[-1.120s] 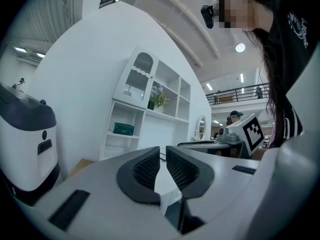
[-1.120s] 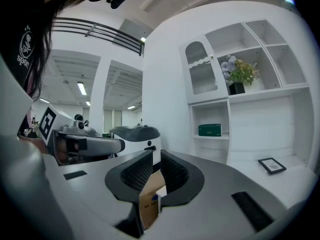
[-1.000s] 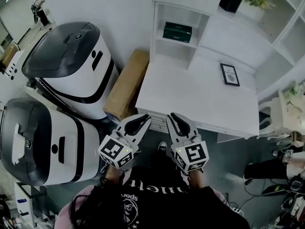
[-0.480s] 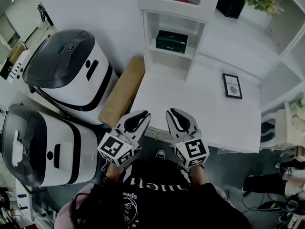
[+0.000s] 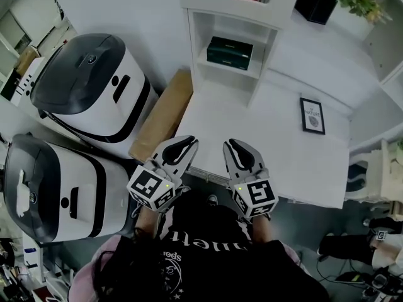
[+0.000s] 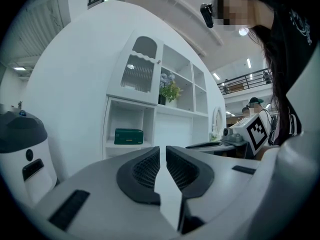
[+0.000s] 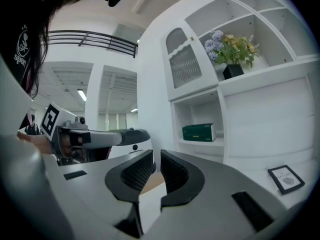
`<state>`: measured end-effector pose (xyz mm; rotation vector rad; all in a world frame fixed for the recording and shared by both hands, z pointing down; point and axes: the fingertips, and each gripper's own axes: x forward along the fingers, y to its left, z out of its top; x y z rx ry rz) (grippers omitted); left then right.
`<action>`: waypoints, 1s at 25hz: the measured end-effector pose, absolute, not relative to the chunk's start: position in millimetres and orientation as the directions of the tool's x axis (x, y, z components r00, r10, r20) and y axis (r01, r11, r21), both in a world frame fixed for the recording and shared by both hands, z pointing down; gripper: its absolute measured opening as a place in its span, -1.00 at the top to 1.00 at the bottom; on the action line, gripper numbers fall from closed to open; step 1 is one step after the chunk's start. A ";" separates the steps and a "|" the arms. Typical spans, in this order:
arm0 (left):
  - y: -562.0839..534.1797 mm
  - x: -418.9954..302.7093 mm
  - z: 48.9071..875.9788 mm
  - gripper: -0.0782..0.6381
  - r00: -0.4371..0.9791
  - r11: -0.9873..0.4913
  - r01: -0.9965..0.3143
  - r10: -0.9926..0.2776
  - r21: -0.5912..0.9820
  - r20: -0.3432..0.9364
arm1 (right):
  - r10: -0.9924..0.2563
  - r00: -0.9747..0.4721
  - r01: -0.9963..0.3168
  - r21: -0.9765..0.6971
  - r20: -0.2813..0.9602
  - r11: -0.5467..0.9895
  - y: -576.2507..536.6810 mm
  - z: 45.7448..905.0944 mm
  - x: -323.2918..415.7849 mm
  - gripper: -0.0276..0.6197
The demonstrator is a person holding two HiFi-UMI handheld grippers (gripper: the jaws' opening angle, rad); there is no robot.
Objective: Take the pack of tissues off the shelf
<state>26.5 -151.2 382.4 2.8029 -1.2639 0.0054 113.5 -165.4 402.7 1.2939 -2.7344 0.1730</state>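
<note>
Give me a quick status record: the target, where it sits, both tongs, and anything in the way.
target: green pack of tissues
location: lying flat in the open shelf compartment at the back left of the desk
left tongs: shut, empty, over the desk's near edge
right tongs: shut, empty, beside the left tongs
desk: bare between tongs and shelf compartment; framed picture off to the right
task status: pack of tissues not yet touched

A white bench [image 5: 252, 124] stands against a white wall [image 5: 126, 5], with a white shelf unit [image 5: 230, 24] at its back. Left of the bench are a cardboard box [image 5: 162, 115] and two white-and-grey machines [image 5: 88, 87], on a grey floor [image 5: 308, 228].
</note>
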 end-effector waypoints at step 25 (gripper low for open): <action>-312.0 3.8 397.5 0.65 0.782 -0.787 -0.617 -0.615 -0.019 0.099 | -0.876 -0.440 -0.895 -0.016 0.196 0.446 -314.9 415.7 108.3 0.68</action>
